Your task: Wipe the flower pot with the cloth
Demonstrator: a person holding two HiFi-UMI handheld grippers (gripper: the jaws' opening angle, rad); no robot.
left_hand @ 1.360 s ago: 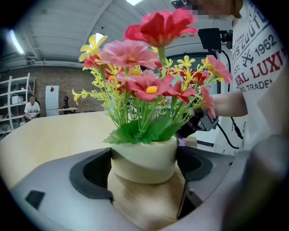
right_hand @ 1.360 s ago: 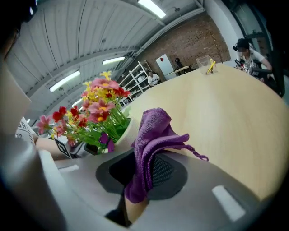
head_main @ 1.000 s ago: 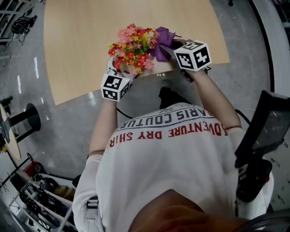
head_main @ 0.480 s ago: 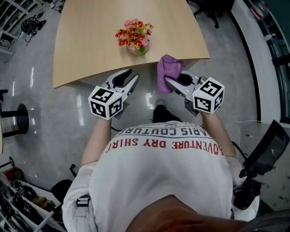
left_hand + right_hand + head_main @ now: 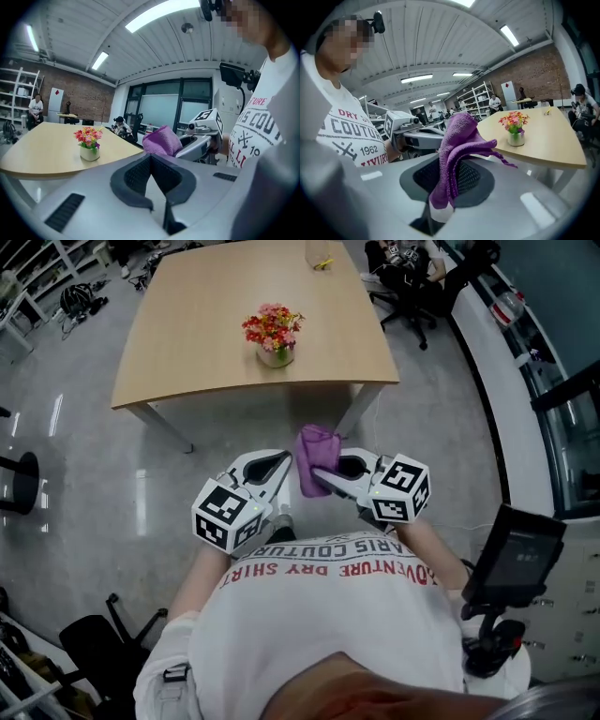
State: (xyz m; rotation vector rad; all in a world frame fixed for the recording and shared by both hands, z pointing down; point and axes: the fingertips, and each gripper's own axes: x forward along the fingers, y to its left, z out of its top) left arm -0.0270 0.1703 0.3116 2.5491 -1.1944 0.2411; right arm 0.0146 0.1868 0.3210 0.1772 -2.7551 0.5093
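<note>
**Table**: pale wood, standing on a grey floor. It carries the flower pot close to its near edge. A small clear item stands at the far edge, too small to identify.

**Left tool**: held over the floor, short of the table and well apart from the pot. Its jaws have just been closing and now meet, with nothing between them.

**Right tool**: just beside the left one, also over the floor. It is clenched on the cloth, with the jaws pinching a lower fold.

**Cloth**: purple towelling, bunched and standing up out of the right tool's jaws between the two tools. It touches nothing else.

**Flower pot**: small, pale and upright, so its long axis is vertical. It lies ahead of both tools, across the strip of floor and the table's edge. In the head view it is almost in line with the left tool and ahead-left of the right one. Judged from this, the cloth must go forward and a little leftward to reach the pot, and the empty left tool is placed to steady it.

**Flowers**: a red, pink and orange bunch, the pot's only visible contents.
</note>
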